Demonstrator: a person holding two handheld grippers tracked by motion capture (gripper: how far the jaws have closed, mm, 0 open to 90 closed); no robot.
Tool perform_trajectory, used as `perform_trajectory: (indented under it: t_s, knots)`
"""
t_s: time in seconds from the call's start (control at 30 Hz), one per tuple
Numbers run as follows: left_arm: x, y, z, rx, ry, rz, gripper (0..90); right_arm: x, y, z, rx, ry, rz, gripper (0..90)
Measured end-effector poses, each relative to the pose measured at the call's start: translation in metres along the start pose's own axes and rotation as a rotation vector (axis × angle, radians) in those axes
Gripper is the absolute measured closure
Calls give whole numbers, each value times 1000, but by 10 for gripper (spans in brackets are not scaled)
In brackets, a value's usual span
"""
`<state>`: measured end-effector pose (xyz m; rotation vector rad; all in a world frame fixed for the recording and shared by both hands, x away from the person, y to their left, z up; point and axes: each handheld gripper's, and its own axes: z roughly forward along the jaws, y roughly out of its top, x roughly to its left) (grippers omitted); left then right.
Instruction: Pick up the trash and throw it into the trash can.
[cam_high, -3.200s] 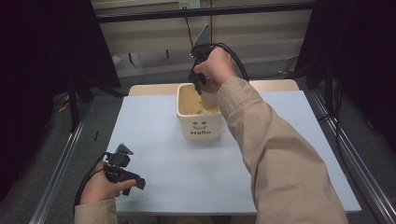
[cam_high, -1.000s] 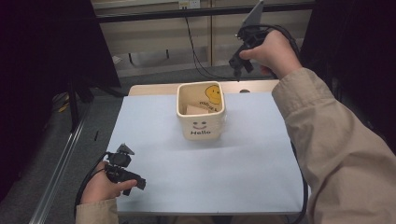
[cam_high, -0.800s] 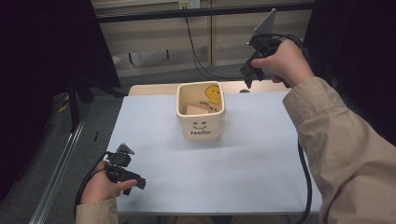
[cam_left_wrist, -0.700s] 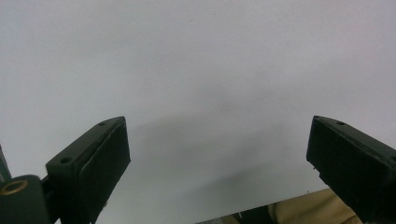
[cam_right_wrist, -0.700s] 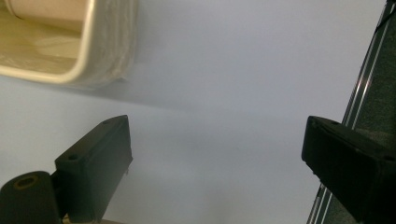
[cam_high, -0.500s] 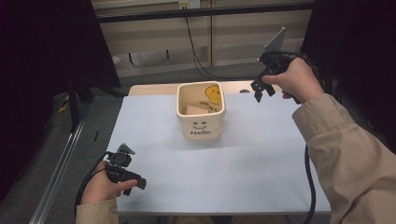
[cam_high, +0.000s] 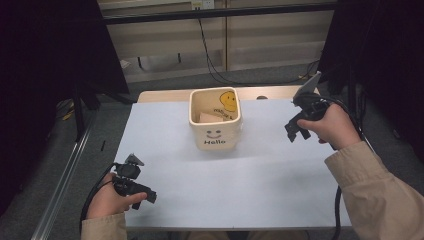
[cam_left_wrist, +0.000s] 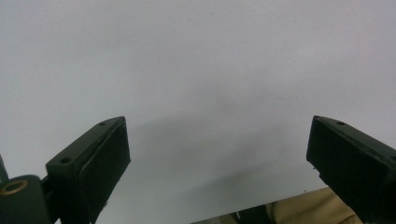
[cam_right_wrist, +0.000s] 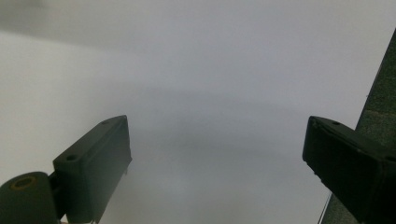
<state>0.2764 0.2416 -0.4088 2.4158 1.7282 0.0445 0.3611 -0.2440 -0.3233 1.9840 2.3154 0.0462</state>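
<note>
Left gripper (cam_high: 142, 196): nearest item, at the near-left corner of the table (cam_high: 260, 185), held in the person's left hand (cam_high: 107, 197). It lies low over the white tabletop, close to the front edge. In the left gripper view its two black jaws stand wide apart with nothing between them, released, above bare white surface; a strip of tan sleeve (cam_left_wrist: 299, 212) shows past the table's edge at the bottom of that view. A black cable loops from the gripper back toward the wrist.

Sleeves: tan fabric on both forearms, entering from the bottom of the high view; the right sleeve (cam_high: 372, 195) crosses the near-right corner of the table.

Right gripper (cam_high: 296, 134): farther off, over the right side of the table, held in the right hand (cam_high: 330, 125). A grey three-cornered plate sits on top, pointing up and away. In the right gripper view the jaws are spread wide, released, gripping nothing, with plain white tabletop below them and the table's edge and dark floor at the right of that view.

Pot (cam_high: 215, 125): cream, square with rounded corners, upright, standing on the table toward its far side, near the middle. It stands well apart from both grippers, the right one the closer. The front face bears a smile and the word "Hello"; the inner back wall bears a yellow smiley face. A pale piece lies inside, kind not clear.

Beyond the table: dark floor, hanging cables, a pale wall panel.
</note>
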Motion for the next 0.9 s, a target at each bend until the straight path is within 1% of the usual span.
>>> perform_trajectory:
  t_s: [0.03, 0.07, 0.1, 0.2, 0.23, 0.27, 0.3, 0.33, 0.37, 0.4, 0.43, 0.47, 0.5, 0.53, 0.57, 0.67, 0.7, 0.73, 0.77, 0.8, 0.83, 0.87, 0.9]
  knots:
    - [1, 0, -1, 9, 0, 6, 59, -1, -4, 4, 0, -6, -7, 78]
    - [1, 0, -1, 10, 4, 4, 59, -2, -8, 8, 1, -2, 0, 77]
    - [1, 0, 0, 1, 10, 0, 59, -2, -13, 13, 2, -3, 3, 77]
    - [2, 0, 0, 0, 9, -3, 59, -5, -25, 25, -1, -5, 6, 73]
    - [2, 0, 0, 0, 9, -3, 59, -5, -25, 25, -1, -5, 6, 73]
    - [1, -1, 0, -3, 5, -11, 59, -6, -30, 29, -2, -3, 20, 72]
    - [2, -1, -1, 1, 4, -11, 59, -8, -38, 39, -4, 6, 19, 73]
    - [2, -1, -1, 0, 6, -12, 59, -8, -38, 39, -4, 6, 19, 73]
    - [1, -1, -1, -1, 3, -22, 59, -9, -40, 43, 0, 4, 24, 72]
    - [1, -1, -1, 5, -5, -23, 58, -10, -48, 53, 5, 11, 28, 72]
    - [1, -1, -2, 11, -5, -20, 58, -11, -52, 57, 6, 11, 28, 72]
    - [1, -1, -2, 11, -5, -20, 58, -11, -52, 57, 6, 11, 28, 72]
    - [1, -2, -1, 2, 0, -22, 58, -11, -55, 60, 9, 8, 28, 72]
    - [1, -2, -1, 2, 0, -23, 58, -12, -63, 69, 15, 3, 28, 72]
    - [2, -1, -2, 10, 0, -21, 58, -13, -67, 72, 15, 1, 24, 73]
    - [2, -1, -2, 10, 2, -20, 58, -17, -80, 82, 4, -12, 43, 66]
    - [2, -1, -2, 11, -1, -23, 58, -19, -85, 86, 19, -17, 49, 68]
    - [2, -1, -2, 11, -1, -23, 58, -19, -85, 86, 19, -17, 49, 68]
    - [1, -1, -2, 7, -2, -29, 58, -22, -93, 95, 31, 4, 63, 72]
    - [1, -1, -2, 7, -2, -29, 58, -22, -93, 95, 31, 4, 63, 72]
    - [0, -1, -1, 2, 2, -36, 58, -23, -96, 98, 36, 3, 73, 73]
    - [-1, -1, -2, 0, 2, -37, 58, -28, -101, 102, 37, 2, 74, 73]
    - [-1, -1, -2, 0, 2, -37, 58, -28, -101, 102, 37, 2, 74, 73]
